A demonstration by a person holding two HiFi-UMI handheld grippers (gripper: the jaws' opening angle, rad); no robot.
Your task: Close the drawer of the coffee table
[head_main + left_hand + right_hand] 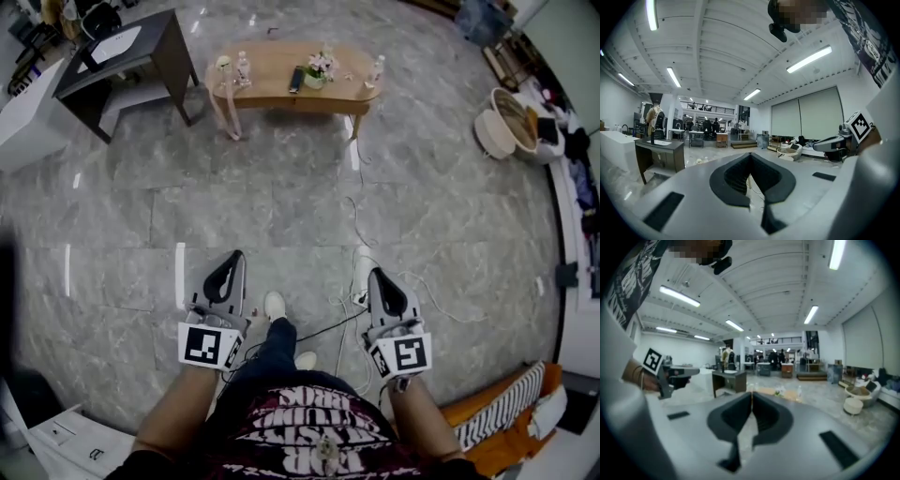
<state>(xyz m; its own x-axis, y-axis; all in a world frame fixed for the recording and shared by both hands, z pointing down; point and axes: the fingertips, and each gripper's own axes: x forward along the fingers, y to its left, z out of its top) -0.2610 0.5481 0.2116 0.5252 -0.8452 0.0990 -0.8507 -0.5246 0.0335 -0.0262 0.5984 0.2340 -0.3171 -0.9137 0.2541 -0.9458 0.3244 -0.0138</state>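
The wooden coffee table stands far ahead across the marble floor, with small bottles and a flower pot on its top; from here I cannot make out its drawer. It shows small and blurred in the right gripper view. My left gripper is held low in front of the person's legs, jaws shut and empty. My right gripper sits beside it, also shut with nothing between its pads. Both point roughly level toward the table. In each gripper view the other gripper shows at the side: the right gripper, the left gripper.
A dark side table stands at the far left next to a white cabinet. Cables trail over the floor between me and the coffee table. A round beige basket sits far right. A striped cushion lies at lower right.
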